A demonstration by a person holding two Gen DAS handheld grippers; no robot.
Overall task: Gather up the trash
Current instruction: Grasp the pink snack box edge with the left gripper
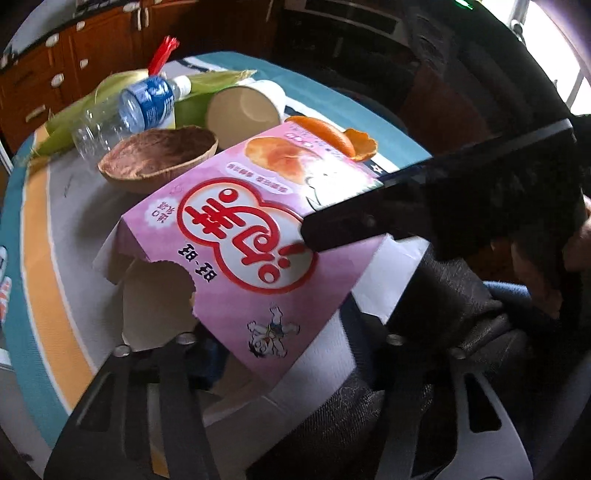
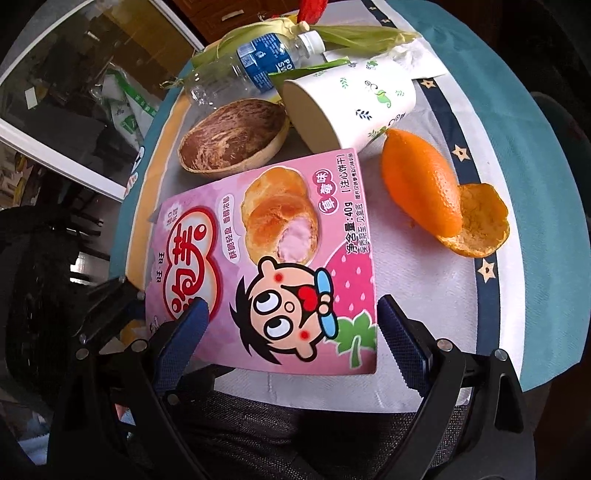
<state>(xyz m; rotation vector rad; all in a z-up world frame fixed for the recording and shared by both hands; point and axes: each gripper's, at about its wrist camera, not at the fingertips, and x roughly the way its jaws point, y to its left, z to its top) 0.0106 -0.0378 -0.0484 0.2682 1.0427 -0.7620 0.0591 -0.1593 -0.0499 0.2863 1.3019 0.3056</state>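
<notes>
The right gripper [image 2: 291,339] stands wide, its blue-padded fingers [image 2: 400,334] straddling the near end of the pink snack box [image 2: 266,258]: the left pad lies over the box's printed face, the right pad sits just beside its edge, and neither clearly presses on it. The left gripper [image 1: 280,347] is at the box's torn end; the box hides the finger tips, so I cannot tell whether it is clamped or loose. The box [image 1: 251,221] lies tilted on the cloth-covered table [image 2: 443,295]. Just beyond the box are a coconut shell half [image 2: 234,136] and a paper cup [image 2: 351,107] on its side. To the box's right lies orange peel [image 2: 443,203]. Farther behind the box lie an empty plastic bottle [image 2: 258,66] and corn husks [image 2: 351,33].
</notes>
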